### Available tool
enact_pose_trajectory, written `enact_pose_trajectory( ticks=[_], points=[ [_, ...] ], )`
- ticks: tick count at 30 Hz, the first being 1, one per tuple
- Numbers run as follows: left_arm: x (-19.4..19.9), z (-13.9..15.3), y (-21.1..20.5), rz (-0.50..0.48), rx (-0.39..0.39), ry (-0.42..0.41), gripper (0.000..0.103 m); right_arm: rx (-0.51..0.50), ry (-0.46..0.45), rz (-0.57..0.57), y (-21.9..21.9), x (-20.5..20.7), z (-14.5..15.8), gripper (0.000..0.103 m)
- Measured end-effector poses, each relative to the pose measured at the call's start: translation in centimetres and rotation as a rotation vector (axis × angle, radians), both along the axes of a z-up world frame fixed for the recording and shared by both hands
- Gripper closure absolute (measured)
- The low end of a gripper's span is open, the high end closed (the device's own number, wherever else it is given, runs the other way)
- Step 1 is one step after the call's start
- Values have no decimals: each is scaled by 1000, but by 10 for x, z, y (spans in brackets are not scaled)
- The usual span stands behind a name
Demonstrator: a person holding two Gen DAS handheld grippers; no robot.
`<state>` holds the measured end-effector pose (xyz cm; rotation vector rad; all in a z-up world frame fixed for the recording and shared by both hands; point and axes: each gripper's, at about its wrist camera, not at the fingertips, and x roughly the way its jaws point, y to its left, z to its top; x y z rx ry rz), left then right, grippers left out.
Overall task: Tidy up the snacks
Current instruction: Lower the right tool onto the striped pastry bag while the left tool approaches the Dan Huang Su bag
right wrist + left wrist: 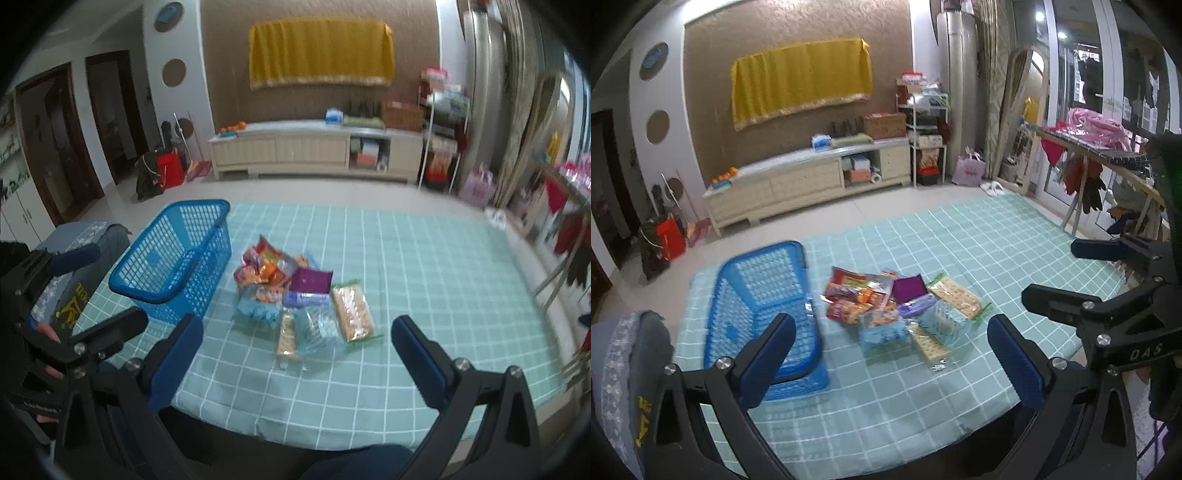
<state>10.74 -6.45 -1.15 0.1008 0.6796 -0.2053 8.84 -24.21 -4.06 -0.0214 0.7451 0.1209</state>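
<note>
A pile of snack packets (871,302) (273,273) lies in the middle of the table with the teal checked cloth (979,251) (406,266). It holds orange-red bags, a purple packet (908,288) (309,279) and cracker packs (956,297) (352,314). An empty blue mesh basket (764,306) (173,258) stands left of the pile. My left gripper (892,354) is open and empty above the table's near edge. My right gripper (297,354) is open and empty, also short of the pile; it shows at the right of the left wrist view (1060,273).
A grey-blue cushioned chair (624,350) (81,240) stands at the table's left. A cream TV cabinet (812,181) (317,147) lines the far wall. A wooden rack with clothes (1108,158) stands at the right.
</note>
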Motion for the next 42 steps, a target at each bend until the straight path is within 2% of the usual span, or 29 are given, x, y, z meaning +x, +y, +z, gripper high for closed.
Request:
enact_pose_trajectory(
  ticks=[6, 10, 14, 16, 19, 26, 32, 36, 42],
  points=[
    [38, -31, -14, -5, -42, 115, 0, 73, 92, 13, -31, 32, -27, 2],
    [52, -49, -19, 11, -39, 154, 0, 105, 148, 66, -44, 52, -52, 13],
    [67, -72, -23, 22, -39, 208, 0, 140, 206, 109, -52, 74, -83, 16],
    [74, -81, -24, 32, -28, 227, 0, 150, 239, 125, -53, 81, -95, 24],
    [86, -96, -24, 53, -25, 263, 0, 151, 295, 160, -53, 94, -118, 28],
    [101, -120, -18, 86, -24, 320, 0, 151, 388, 208, -52, 123, -156, 33],
    [113, -135, -16, 99, -26, 351, 0, 94, 443, 211, -44, 144, -177, 35],
    [117, -141, -19, 85, -9, 354, 0, 116, 481, 215, -43, 153, -186, 39],
    [120, -143, -20, 94, -27, 364, 0, 83, 446, 203, -41, 149, -180, 47]
  ],
)
